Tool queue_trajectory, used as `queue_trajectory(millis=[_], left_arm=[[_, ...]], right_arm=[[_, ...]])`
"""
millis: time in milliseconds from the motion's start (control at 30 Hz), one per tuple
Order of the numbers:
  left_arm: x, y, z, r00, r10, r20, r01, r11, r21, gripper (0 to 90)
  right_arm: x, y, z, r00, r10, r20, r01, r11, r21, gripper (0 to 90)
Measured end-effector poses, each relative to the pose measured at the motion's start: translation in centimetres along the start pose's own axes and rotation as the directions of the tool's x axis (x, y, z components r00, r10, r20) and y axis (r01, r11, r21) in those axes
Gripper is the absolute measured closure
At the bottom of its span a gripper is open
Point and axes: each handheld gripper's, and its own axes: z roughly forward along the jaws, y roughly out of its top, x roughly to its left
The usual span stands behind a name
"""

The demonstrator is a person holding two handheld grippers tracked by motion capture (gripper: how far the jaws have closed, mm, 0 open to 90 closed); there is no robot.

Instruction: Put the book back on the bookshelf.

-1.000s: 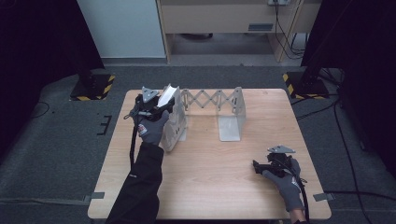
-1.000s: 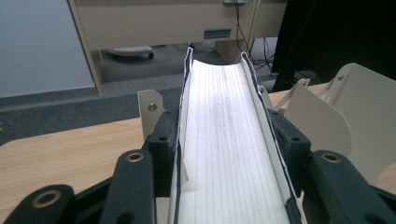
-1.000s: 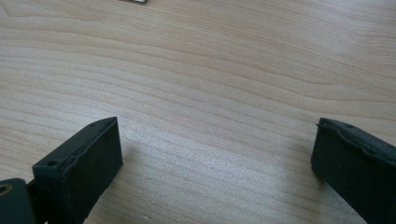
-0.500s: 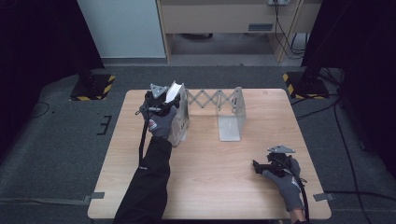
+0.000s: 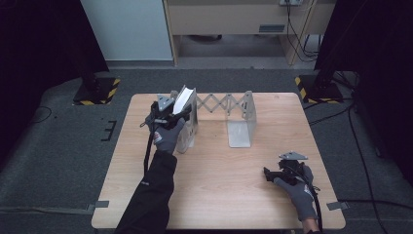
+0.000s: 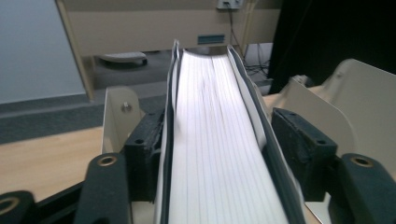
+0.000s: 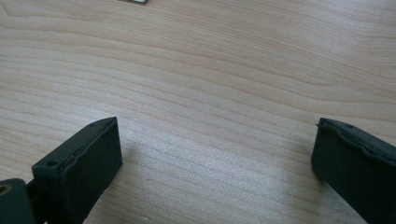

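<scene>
Left gripper [image 6: 215, 154] jaws just opened, book [image 6: 219, 140] loose between, standing in expandable bookend rack [image 5: 242, 117]; may topple. Right gripper [image 7: 215, 163] wide, empty.

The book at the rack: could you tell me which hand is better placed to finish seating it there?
Left. Its tongs straddle the book at the rack's left end; they have just been opening, and their right pad stands off the cover. The right tongs rest open over bare table, far from the rack.
</scene>
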Motion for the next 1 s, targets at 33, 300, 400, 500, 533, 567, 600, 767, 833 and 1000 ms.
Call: queue_trajectory(millis=[33,300,400,500,533,567,600,767,833,1000], left_arm=[[0.1,-0.5,-0.5,0.9999,-0.001,0.011,0.001,1.0,-0.003,37.8],[0.1,-3.6,-3.7,0.9983,0.034,0.046,-0.034,0.9994,-0.006,41.1],[0.3,-4.2,-3.8,0.9982,0.007,0.06,-0.008,0.9998,0.019,46.0],[0.5,-4.7,-3.4,0.9976,-0.019,0.066,0.017,0.9997,0.019,47.2],[0.4,-4.7,-3.3,0.9974,-0.023,0.068,0.022,0.9996,0.019,47.1],[0.4,-4.6,-3.2,0.9972,-0.025,0.07,0.024,0.9995,0.021,47.0],[0.2,-4.6,-3.1,0.9971,-0.023,0.072,0.022,0.9996,0.02,47.0],[-0.5,-4.7,-2.7,0.9963,-0.016,0.084,0.015,0.9999,0.007,45.6],[-0.7,-4.7,-2.4,0.9954,-0.023,0.093,0.023,0.9997,0.006,44.2],[-1.2,-4.6,-1.6,0.9939,-0.039,0.103,0.038,0.9993,0.005,41.3]], right_arm=[[0.0,0.0,0.0,1.0,0.0,0.0,0.0,1.0,0.0,2.2],[0.0,0.0,0.0,1.0,0.003,0.001,-0.003,1.0,0.001,2.1],[0.1,0.0,0.0,1.0,0.003,0.003,-0.003,1.0,0.001,2.1],[0.1,0.0,0.0,1.0,0.004,0.004,-0.004,1.0,0.001,2.1],[0.1,0.0,0.0,1.0,0.004,0.004,-0.004,1.0,0.001,2.1],[0.1,0.0,0.0,1.0,0.004,0.004,-0.004,1.0,0.001,2.1],[0.1,0.0,0.0,1.0,0.002,0.004,-0.002,1.0,0.001,2.1],[0.1,0.0,0.0,1.0,0.002,0.005,-0.002,1.0,0.0,2.0],[0.1,0.0,0.0,1.0,0.002,0.005,-0.002,1.0,0.001,2.0],[0.1,0.0,0.0,1.0,0.0,0.005,0.0,1.0,0.001,2.1]])
